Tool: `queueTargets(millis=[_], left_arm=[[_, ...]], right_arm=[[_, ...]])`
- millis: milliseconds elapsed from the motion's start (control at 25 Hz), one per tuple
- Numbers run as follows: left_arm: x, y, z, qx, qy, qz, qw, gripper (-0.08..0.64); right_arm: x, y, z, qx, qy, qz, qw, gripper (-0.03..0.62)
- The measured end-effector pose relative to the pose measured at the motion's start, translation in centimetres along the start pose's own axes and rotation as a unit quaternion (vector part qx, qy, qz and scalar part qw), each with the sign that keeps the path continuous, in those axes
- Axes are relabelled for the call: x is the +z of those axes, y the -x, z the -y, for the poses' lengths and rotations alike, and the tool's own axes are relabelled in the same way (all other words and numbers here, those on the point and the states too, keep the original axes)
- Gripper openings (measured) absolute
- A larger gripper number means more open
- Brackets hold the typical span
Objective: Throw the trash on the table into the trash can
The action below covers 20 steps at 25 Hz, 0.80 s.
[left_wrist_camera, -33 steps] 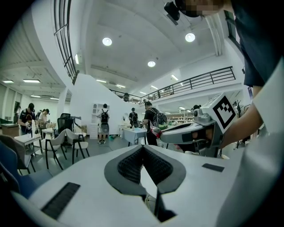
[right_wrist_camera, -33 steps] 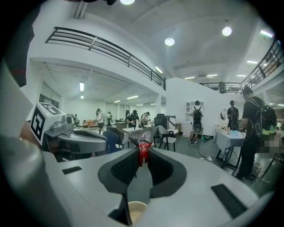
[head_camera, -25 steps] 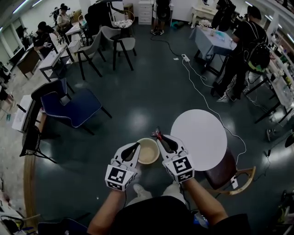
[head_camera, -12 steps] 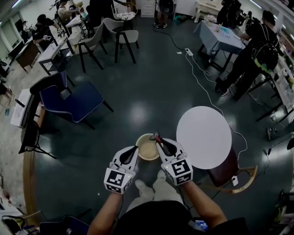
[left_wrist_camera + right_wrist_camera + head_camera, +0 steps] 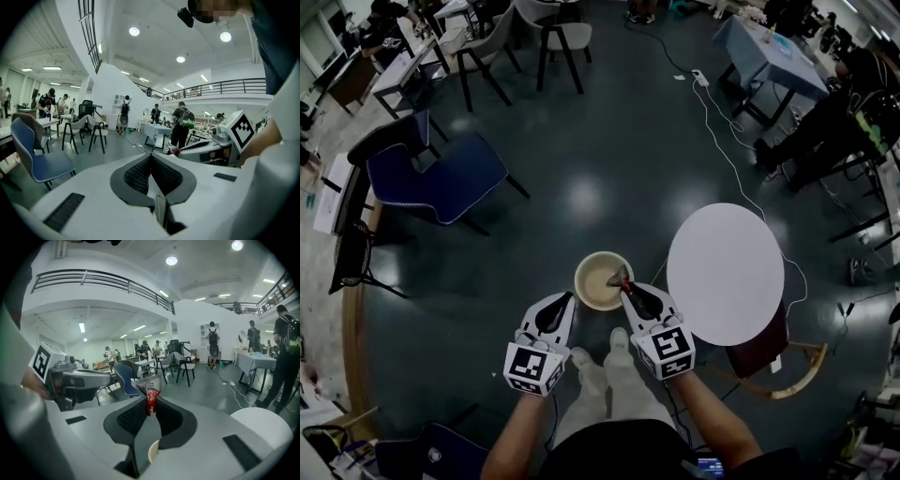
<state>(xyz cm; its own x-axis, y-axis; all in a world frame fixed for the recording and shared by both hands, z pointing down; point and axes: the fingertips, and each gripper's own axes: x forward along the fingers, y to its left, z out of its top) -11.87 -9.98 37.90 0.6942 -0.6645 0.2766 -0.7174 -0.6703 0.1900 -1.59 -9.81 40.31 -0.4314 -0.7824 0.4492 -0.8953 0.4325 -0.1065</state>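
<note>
Seen from the head, a person stands over a dark, glossy floor (image 5: 581,178) with a gripper in each hand.

Progress, from left to right: the left gripper (image 5: 565,298) has its jaws pressed together with nothing between them, and it hovers just beside the near left rim of the trash can (image 5: 584,270). The can is a cream, round, open bin standing on the floor in front of the person's feet. The right gripper (image 5: 623,284) is clamped on a small red and silver wrapper (image 5: 622,276). It holds the wrapper above the right part of the can's opening, just inside the rim. In the right gripper view the wrapper (image 5: 149,389) sticks up from the pinched tips, and the can's pale wall shows below, through the gap in the jaws. Farther right, the round white table (image 5: 725,274) looks bare. By my reading this is the last piece of trash. All that seems left is to open the right jaws and let it fall.

Compared with a second ago: the left gripper covered the can's left side then, and it now sits clear of the rim. The whole mouth of the can now shows. The wrapper was out beyond the far right rim and is now over the opening. The table was bare then too.
</note>
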Motion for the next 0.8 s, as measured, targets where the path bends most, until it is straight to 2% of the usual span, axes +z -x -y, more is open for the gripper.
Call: queueTargets(millis=[360,560,800], left_arm=[[-7.3,-5.3,-1.0,0.001,0.029,-0.037,0.9989,0.015],[-10.4,-7.6,-2.2,0.011,0.041,-0.040,0.9983,0.015],[-15.7,-9.6,-4.0,0.025,0.057,-0.060,0.9963,0.015]], right_arm=[[-7.2,-6.2,2.0,0.020,-0.029,-0.044,0.998,0.067],[-10.9,-8.9,2.9,0.029,-0.036,-0.061,0.997,0.067],[-16.2,-11.6,4.0,0.026,-0.057,-0.080,0.995,0.067]])
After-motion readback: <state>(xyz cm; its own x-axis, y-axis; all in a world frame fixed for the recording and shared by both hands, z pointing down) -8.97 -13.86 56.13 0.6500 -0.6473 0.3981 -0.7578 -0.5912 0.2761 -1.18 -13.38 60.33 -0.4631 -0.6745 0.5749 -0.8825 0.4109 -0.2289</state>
